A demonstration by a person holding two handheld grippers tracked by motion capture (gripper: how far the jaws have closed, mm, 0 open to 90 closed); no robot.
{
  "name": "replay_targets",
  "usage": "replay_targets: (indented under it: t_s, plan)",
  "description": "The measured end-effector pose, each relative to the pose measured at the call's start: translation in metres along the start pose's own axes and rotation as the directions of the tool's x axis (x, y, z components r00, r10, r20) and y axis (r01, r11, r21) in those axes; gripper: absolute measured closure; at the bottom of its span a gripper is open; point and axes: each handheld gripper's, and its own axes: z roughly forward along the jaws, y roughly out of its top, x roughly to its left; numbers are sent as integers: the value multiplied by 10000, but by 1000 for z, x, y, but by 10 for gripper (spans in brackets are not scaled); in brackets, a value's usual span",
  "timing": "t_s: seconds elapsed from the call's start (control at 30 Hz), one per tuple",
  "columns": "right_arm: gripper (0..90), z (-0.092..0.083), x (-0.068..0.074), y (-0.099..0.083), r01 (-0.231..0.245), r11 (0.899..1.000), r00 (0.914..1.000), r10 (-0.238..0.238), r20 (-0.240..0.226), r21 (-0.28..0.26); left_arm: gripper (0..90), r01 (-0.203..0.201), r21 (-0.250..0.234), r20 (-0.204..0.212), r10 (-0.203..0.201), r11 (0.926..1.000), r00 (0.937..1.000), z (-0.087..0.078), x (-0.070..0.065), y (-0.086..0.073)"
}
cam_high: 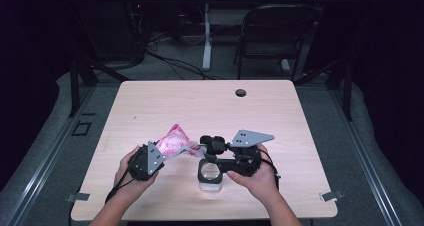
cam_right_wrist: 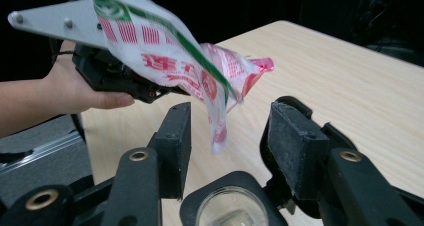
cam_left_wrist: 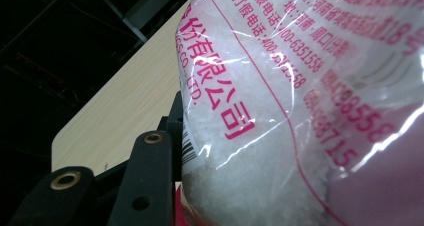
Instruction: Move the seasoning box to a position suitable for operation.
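Note:
A pink-and-white printed plastic bag point(cam_high: 175, 142) of white granules hangs tilted above the table, with my left gripper point(cam_high: 159, 155) shut on its lower end. In the left gripper view the bag point(cam_left_wrist: 300, 106) presses against the one black jaw that shows; the other is hidden behind it. My right gripper point(cam_right_wrist: 227, 131) stands open, and the bag's torn lower corner point(cam_right_wrist: 218, 136) dangles between its jaws without touching the pads point(cam_right_wrist: 295, 136). Directly beneath sits a clear glass jar with a black rim point(cam_right_wrist: 227, 211), the same jar point(cam_high: 210, 176) being near the table's front edge.
The light wooden table point(cam_high: 210, 106) has a small round hole point(cam_high: 241, 92) at its far side. A person's hands hold both grippers at the front edge. Beyond the table stand a dark folding chair point(cam_high: 275, 31) and a white desk leg point(cam_high: 206, 36) on grey floor.

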Motion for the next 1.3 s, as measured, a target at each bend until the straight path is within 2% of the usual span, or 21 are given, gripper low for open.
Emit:
replay_targets:
  t_s: [0.13,0.3,0.4,0.6,0.77,0.8,0.93,0.97,1.0,1.2,1.3]
  plan:
    - [520,-1,0,-2,97,9999,9998,-95,157,-88,635,-195,25,-246,195,9998,9995,2,-4,-1]
    - [520,2,3,-5,283,9996,9994,-284,182,83,635,-719,156,-481,725,9973,9962,2,-10,-3]
    - [520,4,5,-6,405,9990,9990,-408,167,189,636,-1048,251,-643,1063,9942,9923,3,-13,-4]
    - [525,8,7,-9,552,9976,9984,-557,122,406,636,-1330,473,-924,1369,9900,9863,5,-17,-6]
    - [541,9,8,-11,624,9970,9979,-631,140,463,637,-1705,536,-1254,1760,9839,9764,4,-21,-5]
    - [544,9,8,-11,635,9968,9978,-642,138,488,637,-1678,437,-1335,1722,9849,9760,4,-22,-5]
    - [575,10,9,-13,671,9960,9977,-675,57,587,637,-1981,513,-1504,2037,9788,9674,3,-25,-3]
    - [585,10,9,-13,686,9956,9976,-687,6,631,637,-1969,460,-1479,2016,9793,9682,3,-25,-3]
    - [588,11,9,-13,691,9953,9976,-693,6,674,637,-2026,418,-1606,2067,9784,9651,3,-26,-3]
    - [653,12,7,-16,571,9954,9984,-565,-91,770,638,-2090,443,-1760,2135,9769,9609,2,-27,-2]
    - [694,12,6,-17,524,9954,9986,-515,-139,798,638,-2192,489,-1869,2245,9745,9564,1,-27,-2]
